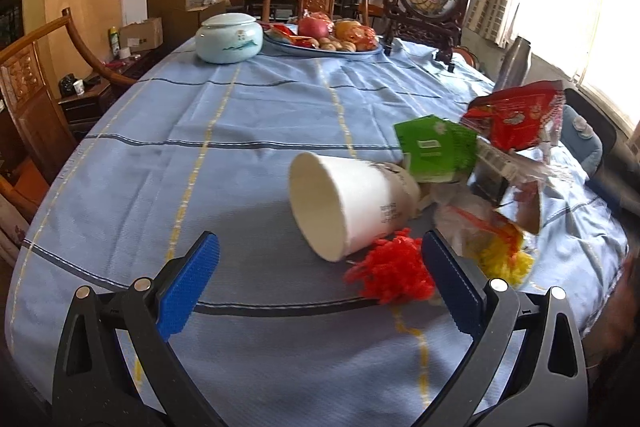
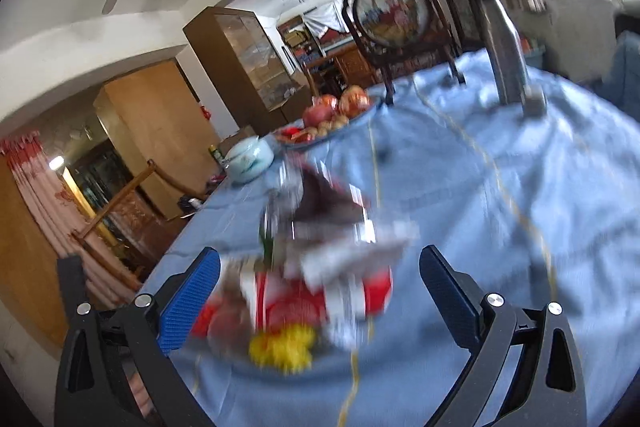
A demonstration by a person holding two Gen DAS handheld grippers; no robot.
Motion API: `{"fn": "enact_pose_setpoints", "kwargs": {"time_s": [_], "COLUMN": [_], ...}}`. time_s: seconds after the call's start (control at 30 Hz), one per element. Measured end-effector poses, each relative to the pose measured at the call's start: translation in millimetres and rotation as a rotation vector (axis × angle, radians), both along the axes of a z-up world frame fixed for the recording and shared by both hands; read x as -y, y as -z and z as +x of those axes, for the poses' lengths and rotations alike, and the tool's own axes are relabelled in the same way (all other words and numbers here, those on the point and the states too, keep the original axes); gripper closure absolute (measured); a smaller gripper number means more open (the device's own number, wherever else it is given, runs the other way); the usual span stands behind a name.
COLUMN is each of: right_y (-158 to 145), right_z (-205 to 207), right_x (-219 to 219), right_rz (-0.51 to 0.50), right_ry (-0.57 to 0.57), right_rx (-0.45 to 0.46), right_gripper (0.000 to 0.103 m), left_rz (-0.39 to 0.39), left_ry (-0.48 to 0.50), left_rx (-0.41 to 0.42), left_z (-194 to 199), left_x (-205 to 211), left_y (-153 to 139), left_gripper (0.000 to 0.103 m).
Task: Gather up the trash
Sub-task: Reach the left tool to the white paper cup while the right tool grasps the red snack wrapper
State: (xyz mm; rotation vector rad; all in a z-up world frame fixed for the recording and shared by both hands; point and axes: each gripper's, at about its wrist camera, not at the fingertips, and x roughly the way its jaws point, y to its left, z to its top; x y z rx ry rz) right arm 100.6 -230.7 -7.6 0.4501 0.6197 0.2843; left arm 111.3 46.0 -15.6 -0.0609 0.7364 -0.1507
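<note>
Blue-padded fingers of the left gripper (image 1: 320,283) are standing spread wide at the bottom of the left view, gripping nothing. Between them, toward the right finger, a red pom-pom (image 1: 390,269) is lying on the blue cloth (image 1: 200,115). Just above it, a white cup (image 1: 348,205) is lying on its side, mouth facing lower left. Right of the cup, a green packet (image 1: 438,151), a red wrapper (image 1: 518,117) and a yellow pom-pom (image 1: 500,259) are piling together. At upper centre, a jar (image 1: 229,37) is sitting beside a fruit plate (image 1: 320,37).

Across in the right view, the right gripper (image 2: 320,287) is also gaping open, with the blurred trash heap (image 2: 316,267) lying between its fingers, untouched.
</note>
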Motion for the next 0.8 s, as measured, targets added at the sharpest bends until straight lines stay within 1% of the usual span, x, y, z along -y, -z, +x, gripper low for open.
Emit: {"fn": "enact_pose_setpoints", "kwargs": {"time_s": [0.07, 0.2, 0.23, 0.27, 0.3, 0.33, 0.37, 0.47, 0.6, 0.63, 0.73, 0.8], "right_y": [-9.1, -6.6, -4.5, -2.8, -1.7, -1.5, -5.4, -22.4, -36.8, -38.3, -40.0, -38.0], "right_z": [21.7, 56.0, 61.3, 62.0, 60.9, 58.6, 48.7, 18.2, -18.1, -22.4, -43.5, -56.2], "right_x": [-12.4, -26.0, -23.7, -23.3, -21.3, -18.9, -11.4, 4.4, 28.2, 33.6, 49.8, 59.8], "right_rz": [-0.051, -0.105, -0.096, -0.082, -0.049, -0.028, 0.0, 0.022, 0.074, 0.078, 0.091, 0.105], "right_ry": [-0.018, -0.032, -0.039, -0.05, -0.076, -0.079, -0.058, -0.016, 0.002, 0.008, 0.027, 0.042], "right_rx": [-0.002, -0.034, -0.038, -0.033, -0.034, -0.03, 0.0, 0.092, 0.157, 0.165, 0.189, 0.192], "right_gripper": [0.005, 0.005, 0.016, 0.052, 0.074, 0.095, 0.095, 0.095, 0.095, 0.095, 0.095, 0.095], "left_rz": [-0.005, -0.046, -0.052, -0.058, -0.057, -0.048, -0.041, -0.021, -0.003, -0.006, -0.051, -0.069], "left_ry": [-0.009, -0.014, -0.015, -0.013, -0.014, -0.019, -0.023, -0.018, -0.01, -0.008, 0.008, 0.038], "left_rx": [0.002, -0.023, -0.027, -0.031, -0.032, -0.028, -0.026, -0.032, -0.035, -0.033, -0.028, -0.055], "left_z": [2.4, 9.0, 9.0, 9.3, 9.6, 10.2, 10.9, 16.7, 27.6, 29.7, 38.7, 49.8], "left_x": [-4.0, -10.0, -11.2, -12.5, -13.4, -14.3, -14.7, -13.0, -5.7, -5.0, -3.3, 1.6], "left_y": [2.5, 6.8, 7.1, 6.1, 4.9, 2.9, 1.5, -1.5, -4.4, -6.3, -16.5, -19.7], "left_gripper": [0.006, 0.006, 0.006, 0.006, 0.006, 0.006, 0.006, 0.006, 0.006, 0.006, 0.006, 0.006]}}
